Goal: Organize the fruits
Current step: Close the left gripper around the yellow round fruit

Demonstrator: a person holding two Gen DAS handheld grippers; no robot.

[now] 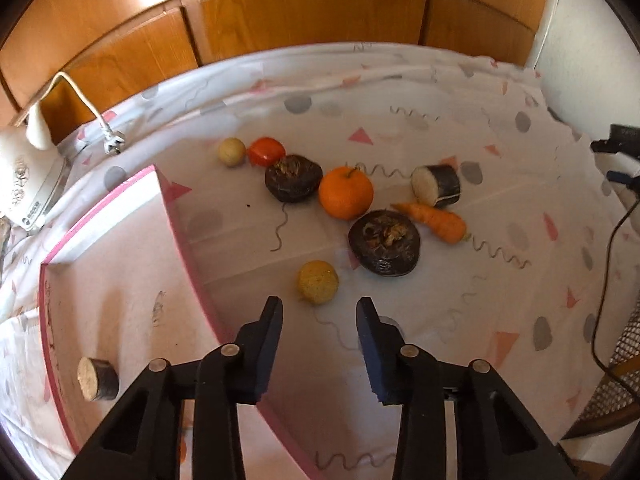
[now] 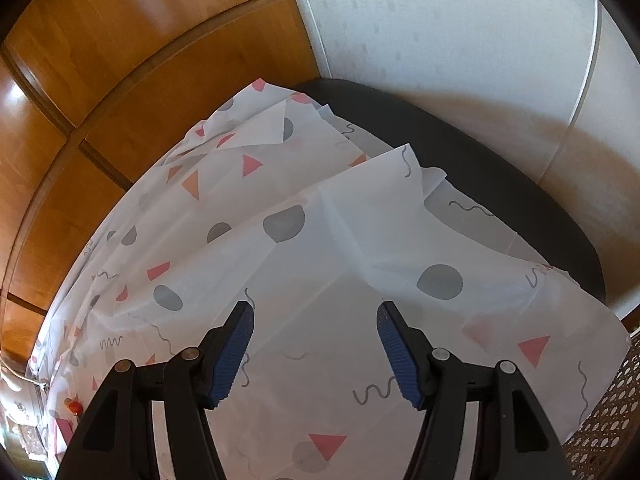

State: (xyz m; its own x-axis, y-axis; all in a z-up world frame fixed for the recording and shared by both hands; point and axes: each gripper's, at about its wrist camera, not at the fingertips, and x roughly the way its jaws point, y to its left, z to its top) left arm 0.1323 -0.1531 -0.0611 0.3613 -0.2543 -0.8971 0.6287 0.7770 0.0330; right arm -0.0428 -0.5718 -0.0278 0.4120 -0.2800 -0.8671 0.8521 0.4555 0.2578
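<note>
The left claw [image 1: 319, 304] is seen with its jaws parted and nothing held between them, above the patterned cloth [image 1: 460, 280] on the worktop. A yellow fruit [image 1: 317, 282] is found just beyond its tips. Further out, two dark roots [image 1: 384, 244], an orange [image 1: 345, 192], a carrot [image 1: 436, 220] and a tomato [image 1: 265, 152] are spread. A cut piece [image 1: 98, 378] is lying in the pink-edged box [image 1: 120, 280]. The right claw [image 2: 314, 312] is held half open, empty, over bare cloth

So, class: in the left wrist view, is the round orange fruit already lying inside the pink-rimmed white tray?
No: the round orange fruit lies on the patterned cloth, outside the pink-rimmed white tray, which holds only a small cut dark-skinned piece.
</note>
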